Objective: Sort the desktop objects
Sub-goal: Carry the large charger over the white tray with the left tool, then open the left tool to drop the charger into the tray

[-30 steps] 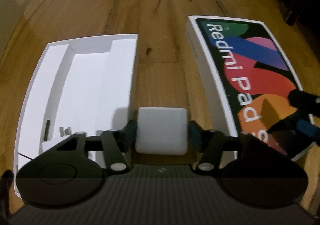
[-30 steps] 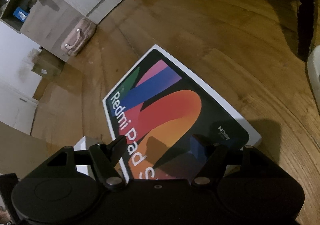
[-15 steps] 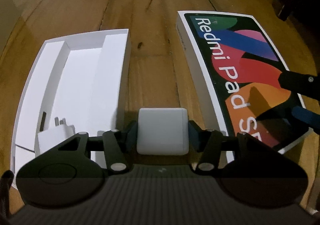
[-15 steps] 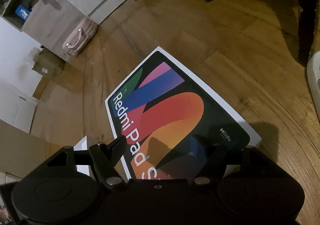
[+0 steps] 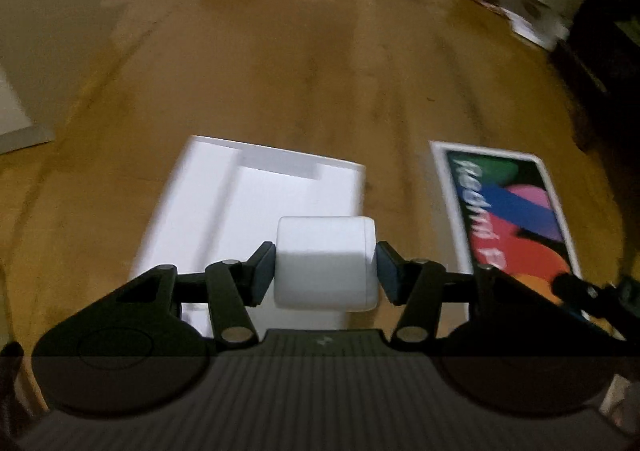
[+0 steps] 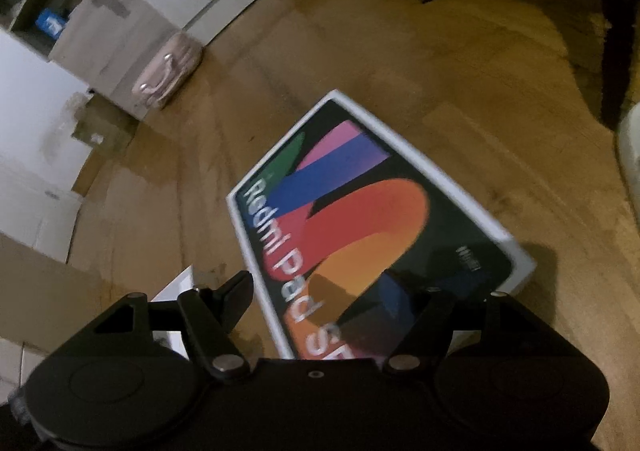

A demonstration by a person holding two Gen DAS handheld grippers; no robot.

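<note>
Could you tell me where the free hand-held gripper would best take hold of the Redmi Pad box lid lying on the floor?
Probably by a long edge. The Redmi Pad lid lies flat, wider than the open right hand-held gripper, so its face offers no hold. Coming in low from the side, one finger under the white rim and one on top, seems best.

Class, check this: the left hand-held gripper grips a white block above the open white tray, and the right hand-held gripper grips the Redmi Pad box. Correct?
Not quite. The right hand-held gripper is open and empty over the Redmi Pad box, as the right wrist view shows. The left hand-held gripper does grip the white block above the white tray.
</note>
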